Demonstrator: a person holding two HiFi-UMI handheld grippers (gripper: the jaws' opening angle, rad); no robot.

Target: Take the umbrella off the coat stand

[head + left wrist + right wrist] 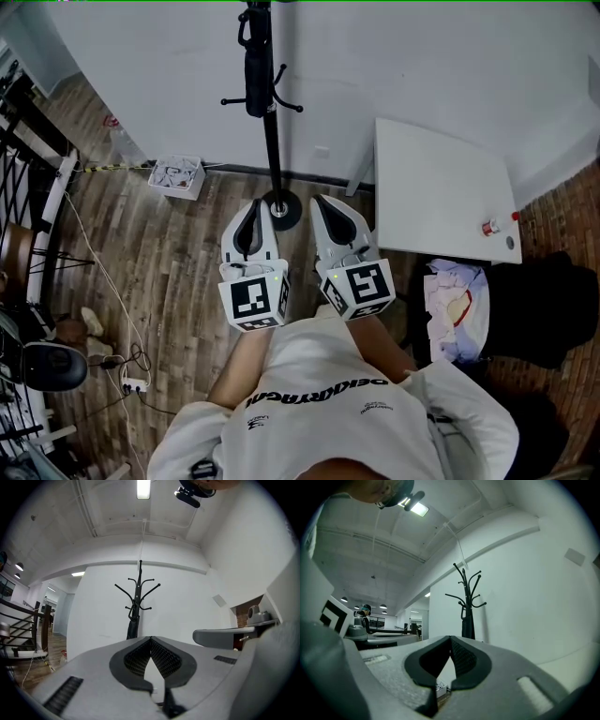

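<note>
A black coat stand [273, 141] rises against the white wall, its round base [281, 211] on the wood floor. A folded black umbrella [255, 70] hangs by its handle from an upper hook. My left gripper [254, 203] and right gripper [320, 201] are held side by side near the base, both shut and empty, pointing level at the stand. In the left gripper view the closed tips [150, 639] sit below the stand [139, 585] and umbrella [133, 624]. The right gripper view shows shut tips [450, 637] with the stand [466, 585] and umbrella [466, 623] ahead.
A white table [441, 178] stands right of the stand, with a small red object [489, 227] on it. A white box of clutter [176, 176] sits by the wall at left. A cable and power strip [131, 382] lie on the floor. A bag of cloth [455, 314] is at right.
</note>
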